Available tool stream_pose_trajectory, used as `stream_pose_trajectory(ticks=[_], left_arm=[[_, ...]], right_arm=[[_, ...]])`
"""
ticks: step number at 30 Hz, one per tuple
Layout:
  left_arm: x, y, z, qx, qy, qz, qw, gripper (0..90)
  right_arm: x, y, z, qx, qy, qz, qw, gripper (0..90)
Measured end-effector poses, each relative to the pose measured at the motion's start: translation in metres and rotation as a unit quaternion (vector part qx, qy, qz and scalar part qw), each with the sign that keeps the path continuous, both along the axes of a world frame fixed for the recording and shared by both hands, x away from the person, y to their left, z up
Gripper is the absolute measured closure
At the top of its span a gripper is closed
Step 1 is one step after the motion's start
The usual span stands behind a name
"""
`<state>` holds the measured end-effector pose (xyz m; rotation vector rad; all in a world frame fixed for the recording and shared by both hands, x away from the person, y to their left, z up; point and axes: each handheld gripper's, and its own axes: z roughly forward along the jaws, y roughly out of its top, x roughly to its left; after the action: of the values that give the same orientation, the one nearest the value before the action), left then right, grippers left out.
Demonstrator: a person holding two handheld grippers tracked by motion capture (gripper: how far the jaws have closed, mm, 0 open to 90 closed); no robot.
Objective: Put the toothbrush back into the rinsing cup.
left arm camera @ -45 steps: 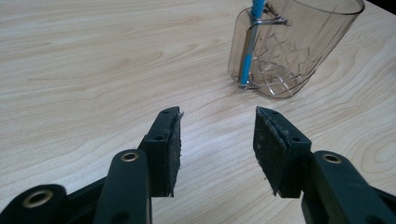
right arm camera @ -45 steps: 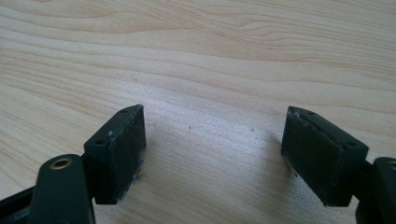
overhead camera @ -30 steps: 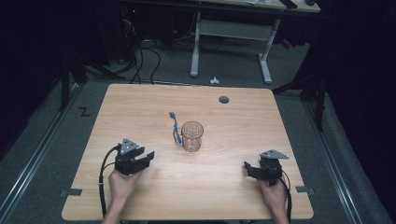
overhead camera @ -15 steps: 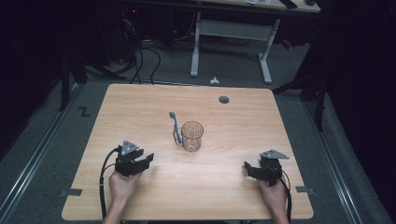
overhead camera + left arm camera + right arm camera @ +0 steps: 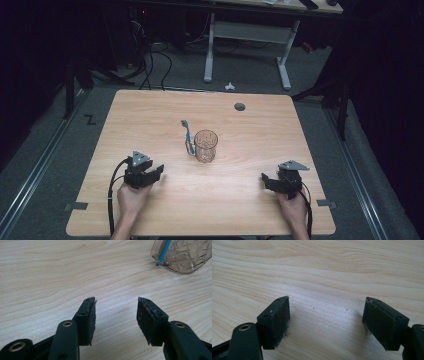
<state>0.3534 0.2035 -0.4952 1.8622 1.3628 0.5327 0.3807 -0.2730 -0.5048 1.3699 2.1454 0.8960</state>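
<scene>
A clear patterned glass mug point(image 5: 205, 145) stands upright near the middle of the wooden table point(image 5: 150, 115). A blue toothbrush point(image 5: 188, 134) leans against its left side, head up; its blue handle point(image 5: 163, 251) and the mug's base point(image 5: 183, 256) appear at the top right of the left gripper view. My left gripper point(image 5: 156, 172) rests on the table to the mug's lower left, open, nothing between its jaws point(image 5: 116, 312). My right gripper point(image 5: 266, 181) rests near the front right, open over bare wood point(image 5: 325, 317).
A dark round grommet hole point(image 5: 240, 106) sits near the table's far edge. Beyond the table stand a white desk frame point(image 5: 247, 37) and cables on the floor point(image 5: 155, 55). A small white object point(image 5: 229, 86) lies on the floor behind the table.
</scene>
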Motion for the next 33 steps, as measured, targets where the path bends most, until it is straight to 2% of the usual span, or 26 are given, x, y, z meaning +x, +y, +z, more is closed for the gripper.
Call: stream_pose_trajectory(ticks=[23,29,33], left_arm=[[0.004,-0.008,-0.011,0.031,-0.002,0.011,0.9995,49.8],[0.005,-0.012,-0.013,0.048,-0.004,0.008,0.9988,49.7],[0.006,-0.012,-0.014,0.047,-0.005,0.009,0.9989,49.4]], right_arm=[[0.000,0.000,0.000,0.000,0.000,0.000,1.0000,22.1],[0.000,0.000,0.000,0.000,0.000,0.000,1.0000,22.1],[0.000,0.000,0.000,0.000,0.000,0.000,1.0000,22.1]])
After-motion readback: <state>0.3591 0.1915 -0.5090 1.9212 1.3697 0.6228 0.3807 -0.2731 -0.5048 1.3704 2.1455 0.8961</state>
